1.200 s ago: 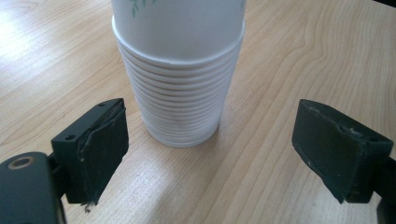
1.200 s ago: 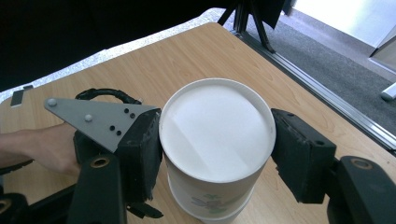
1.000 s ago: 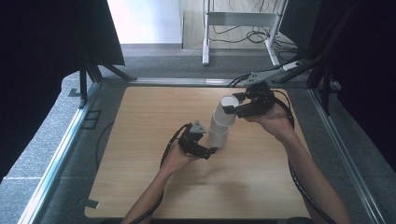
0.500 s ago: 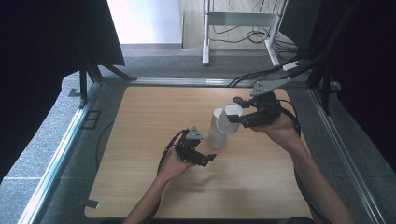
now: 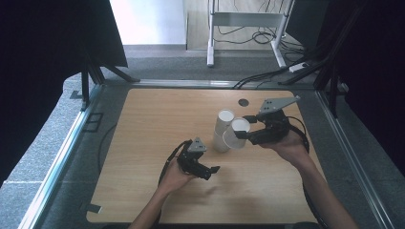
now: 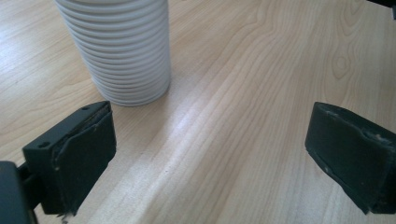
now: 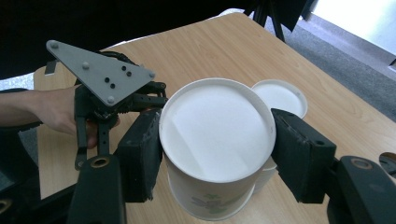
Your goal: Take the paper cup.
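- Worktop [image 5: 143, 143]: a pale wood board that carries everything; a small dark hole [image 5: 243, 102] sits near its far edge.
- Stack [image 5: 221, 130]: white paper cups nested upside down, standing upright near the middle of the worktop. In the left gripper view its ribbed rims [image 6: 123, 51] rise just beyond the left jaw, not touching it.
- Right gripper [image 5: 242, 134]: held in the person's right hand, to the right of the stack. Its jaws are clenched on a cup [image 5: 235, 133], one pad on each side of the wall. A grey three-cornered plate tops it.
- Left gripper [image 5: 210, 171]: held low in the left hand, nearer the person than the stack. Its jaws are spread wide with nothing between them, bare wood showing in the gap.
- Cup: a single white one, base up, lifted and tilted just beside the stack. In the right gripper view its flat base [image 7: 217, 128] faces the camera, with a faint green print low on the wall.
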### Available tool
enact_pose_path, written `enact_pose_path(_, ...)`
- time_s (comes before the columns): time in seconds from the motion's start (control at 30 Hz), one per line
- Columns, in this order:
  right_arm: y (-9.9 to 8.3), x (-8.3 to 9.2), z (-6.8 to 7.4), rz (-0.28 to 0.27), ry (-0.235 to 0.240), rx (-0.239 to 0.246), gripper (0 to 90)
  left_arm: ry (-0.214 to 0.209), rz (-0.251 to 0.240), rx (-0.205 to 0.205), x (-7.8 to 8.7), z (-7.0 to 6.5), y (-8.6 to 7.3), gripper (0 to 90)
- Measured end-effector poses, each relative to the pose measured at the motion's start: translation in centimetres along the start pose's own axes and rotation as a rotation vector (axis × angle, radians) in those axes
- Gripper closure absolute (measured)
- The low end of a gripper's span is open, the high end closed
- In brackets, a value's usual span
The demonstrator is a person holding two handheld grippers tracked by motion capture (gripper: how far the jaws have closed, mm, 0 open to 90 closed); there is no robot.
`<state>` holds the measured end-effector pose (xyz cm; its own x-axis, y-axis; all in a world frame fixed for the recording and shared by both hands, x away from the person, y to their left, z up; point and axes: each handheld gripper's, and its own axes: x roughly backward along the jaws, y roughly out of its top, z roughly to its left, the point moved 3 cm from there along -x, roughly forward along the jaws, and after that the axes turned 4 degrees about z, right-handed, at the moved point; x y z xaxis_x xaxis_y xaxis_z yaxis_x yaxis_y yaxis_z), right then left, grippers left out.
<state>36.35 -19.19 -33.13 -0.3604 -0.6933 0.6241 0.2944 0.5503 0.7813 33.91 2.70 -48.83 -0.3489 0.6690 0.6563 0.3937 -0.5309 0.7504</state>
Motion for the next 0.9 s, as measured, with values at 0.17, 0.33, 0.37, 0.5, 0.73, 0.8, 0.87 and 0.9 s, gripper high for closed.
enact_pose_path(0.17, -1.0, -0.4, 0.4, -0.012, 0.016, -0.002, 37.4, -0.005, -0.016, -0.010, 0.1, -0.4, -0.4, 0.0)
enact_pose_path(0.33, -2.2, -1.2, 0.8, -0.025, 0.037, -0.014, 37.5, -0.021, -0.043, 0.010, 0.3, -0.5, -0.7, 0.0)
enact_pose_path(0.37, -2.5, -1.3, 0.9, -0.027, 0.038, -0.016, 37.4, -0.025, -0.045, 0.014, 0.3, -0.5, -0.8, 0.0)
enact_pose_path(0.5, -3.5, -1.9, 1.1, -0.032, 0.042, -0.024, 37.4, -0.033, -0.026, 0.011, 0.3, -0.6, -1.2, 0.0)
enact_pose_path(0.73, -5.0, -3.1, 1.8, -0.032, 0.046, -0.029, 37.5, -0.035, -0.016, -0.005, 0.3, -1.2, -1.4, 0.0)
enact_pose_path(0.8, -5.4, -3.5, 2.0, -0.036, 0.049, -0.033, 37.5, -0.033, -0.016, -0.013, 0.3, -1.5, -1.4, 0.0)
enact_pose_path(0.87, -5.7, -4.0, 2.2, -0.029, 0.057, -0.034, 37.5, -0.038, -0.024, -0.014, 0.2, -1.7, -1.4, 0.0)
enact_pose_path(0.9, -5.8, -4.2, 2.3, -0.024, 0.055, -0.031, 37.5, -0.040, -0.026, -0.014, 0.2, -1.8, -1.4, 0.0)
